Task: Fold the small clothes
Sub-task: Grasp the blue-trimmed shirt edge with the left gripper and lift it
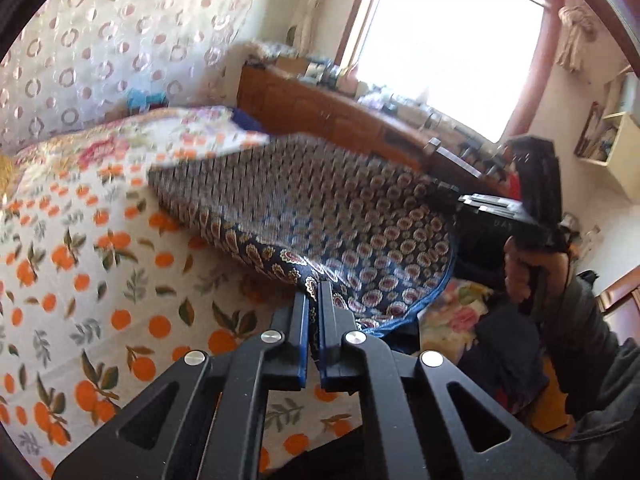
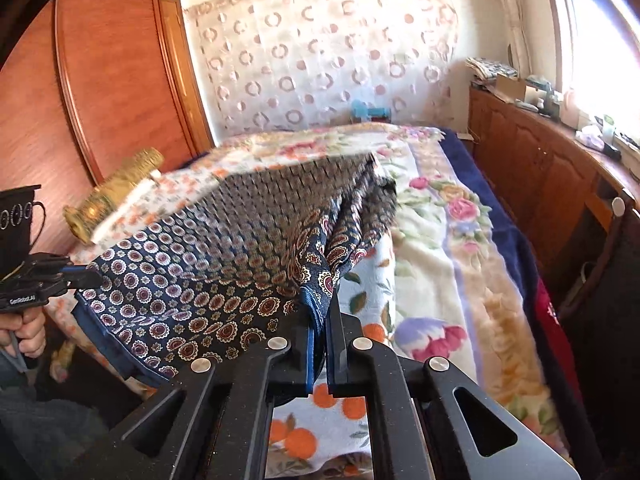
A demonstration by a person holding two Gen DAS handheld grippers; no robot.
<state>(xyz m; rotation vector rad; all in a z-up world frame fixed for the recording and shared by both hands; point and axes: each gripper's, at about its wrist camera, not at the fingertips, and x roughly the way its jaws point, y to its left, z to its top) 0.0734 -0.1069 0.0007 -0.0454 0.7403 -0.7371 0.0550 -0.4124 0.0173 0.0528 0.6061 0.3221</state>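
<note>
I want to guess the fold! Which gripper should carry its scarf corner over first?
Probably neither alone: left gripper and right gripper each clamp a corner of the lifted scarf, equally placed.

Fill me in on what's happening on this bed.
A person is folding a navy patterned scarf with a handheld claw in each hand. The left claw is shut on one corner of it and the right claw is shut on another, so the cloth hangs stretched between them, lifted above the orange-print bedsheet. Its far edge is blurred.

One scarf [image 1: 320, 216], two tools [image 1: 314, 292], one bedsheet [image 1: 100, 280].
</note>
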